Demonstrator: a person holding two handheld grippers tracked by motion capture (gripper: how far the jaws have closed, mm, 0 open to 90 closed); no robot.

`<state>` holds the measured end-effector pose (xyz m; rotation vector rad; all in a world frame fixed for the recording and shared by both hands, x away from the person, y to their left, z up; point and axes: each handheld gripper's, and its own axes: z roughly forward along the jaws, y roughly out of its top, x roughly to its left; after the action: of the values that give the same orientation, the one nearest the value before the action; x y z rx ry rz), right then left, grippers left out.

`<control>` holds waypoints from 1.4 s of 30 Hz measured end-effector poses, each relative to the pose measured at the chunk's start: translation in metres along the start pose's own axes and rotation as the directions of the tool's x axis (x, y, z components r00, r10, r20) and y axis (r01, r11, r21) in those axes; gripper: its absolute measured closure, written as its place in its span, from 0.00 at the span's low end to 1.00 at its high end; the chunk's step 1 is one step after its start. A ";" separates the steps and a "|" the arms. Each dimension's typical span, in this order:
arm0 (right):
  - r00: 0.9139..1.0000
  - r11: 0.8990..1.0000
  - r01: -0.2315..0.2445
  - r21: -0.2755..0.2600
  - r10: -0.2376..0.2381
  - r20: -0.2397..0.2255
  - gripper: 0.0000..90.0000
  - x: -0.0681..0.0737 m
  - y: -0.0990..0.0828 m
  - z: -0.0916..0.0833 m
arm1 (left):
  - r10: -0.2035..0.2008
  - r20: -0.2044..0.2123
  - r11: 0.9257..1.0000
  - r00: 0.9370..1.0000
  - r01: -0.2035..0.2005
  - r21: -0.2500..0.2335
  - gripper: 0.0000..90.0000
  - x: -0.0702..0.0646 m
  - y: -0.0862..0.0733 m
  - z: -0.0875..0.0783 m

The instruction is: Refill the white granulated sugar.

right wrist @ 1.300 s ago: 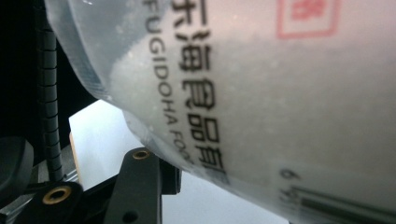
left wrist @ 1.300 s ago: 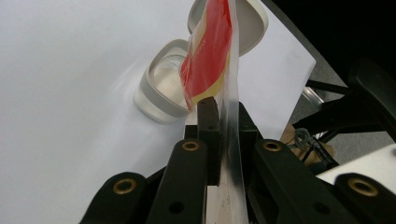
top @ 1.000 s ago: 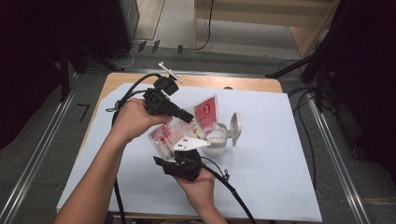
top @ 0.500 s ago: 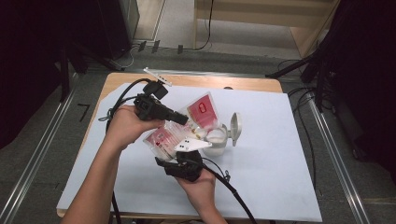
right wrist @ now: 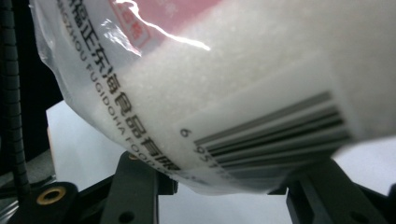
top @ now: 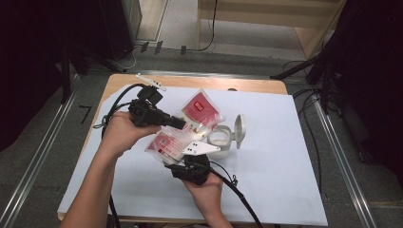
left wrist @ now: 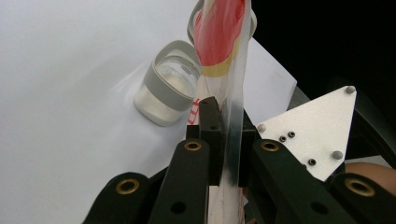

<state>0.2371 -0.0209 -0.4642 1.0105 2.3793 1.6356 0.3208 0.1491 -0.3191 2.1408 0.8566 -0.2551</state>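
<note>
Currently, one red-and-white pouch (top: 190, 126) of white granules is held above the white sheet (top: 285, 156), its long axis running from the person's side up toward the far right. The left gripper (left wrist: 224, 140) is clamped tight on its flat sealed edge, while the right gripper (right wrist: 229, 186) is closed on its filled lower end. Just beside it, an open grey-banded jar (left wrist: 169, 88) is seen holding white granules, its hinged lid (top: 239, 131) swung upright.

The bag (right wrist: 224, 88) is running off the right gripper view's top and sides, its lettering blurring. In the left gripper view, the other bag (left wrist: 224, 42) is hiding part of the jar (left wrist: 169, 88).
</note>
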 end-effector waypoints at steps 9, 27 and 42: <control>0.999 1.000 0.026 -0.005 -0.026 0.020 0.64 0.001 0.000 0.000 | 0.005 0.000 1.000 1.000 -0.005 -0.025 0.98 -0.001 -0.009 -0.011; 0.997 0.998 -0.050 -0.048 0.053 0.060 0.63 -0.009 -0.004 -0.009 | 0.062 -0.001 0.996 0.998 -0.062 -0.057 0.99 -0.002 -0.026 -0.027; 0.999 0.999 -0.015 -0.029 0.016 0.052 0.65 -0.014 0.005 -0.015 | 0.061 0.004 0.991 0.998 -0.060 -0.120 1.00 0.001 -0.029 -0.039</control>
<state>0.2442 -0.0394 -0.4579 1.0557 2.3140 1.6235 0.2984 0.1915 -0.3113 2.0488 0.7819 -0.1765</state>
